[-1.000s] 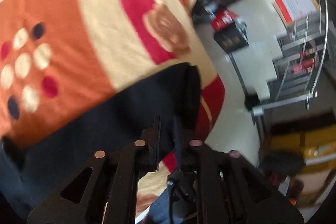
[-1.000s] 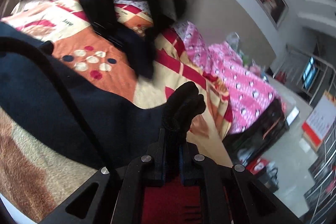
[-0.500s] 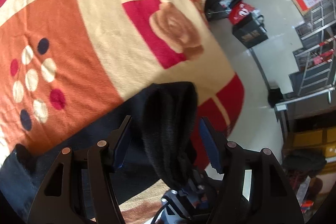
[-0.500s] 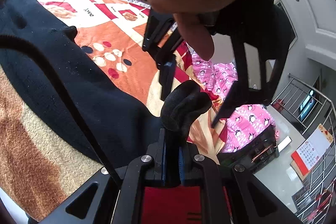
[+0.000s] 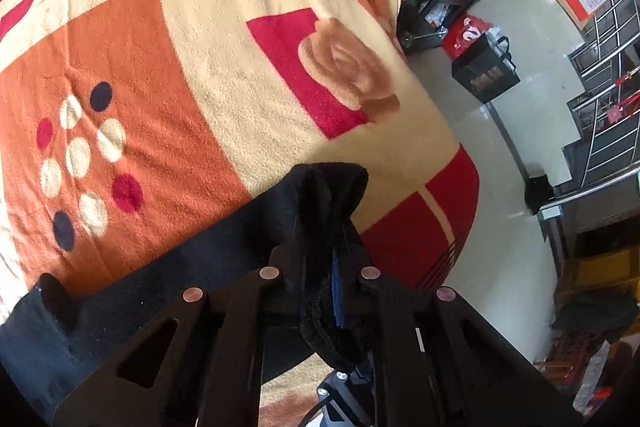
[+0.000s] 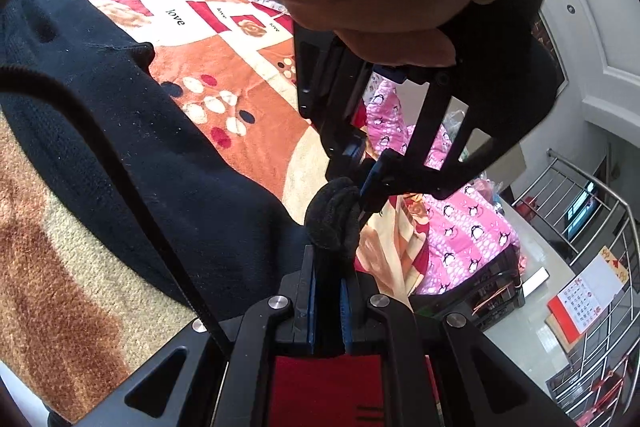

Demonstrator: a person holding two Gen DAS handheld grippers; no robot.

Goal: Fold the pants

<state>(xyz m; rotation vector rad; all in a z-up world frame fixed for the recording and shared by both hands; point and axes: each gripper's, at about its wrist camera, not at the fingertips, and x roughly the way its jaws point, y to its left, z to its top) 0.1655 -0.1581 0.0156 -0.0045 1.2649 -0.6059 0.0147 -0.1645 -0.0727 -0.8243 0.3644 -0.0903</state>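
We clamp both claws, left just closing, right, on pants end; next lift it ahead over the blanket.

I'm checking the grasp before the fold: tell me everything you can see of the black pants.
The black pants look like soft, fuzzy knit, lying spread across the patterned blanket. One bunched edge is pinched in the right gripper; the left gripper, jaws just closed, clamps the same bunch beside it.
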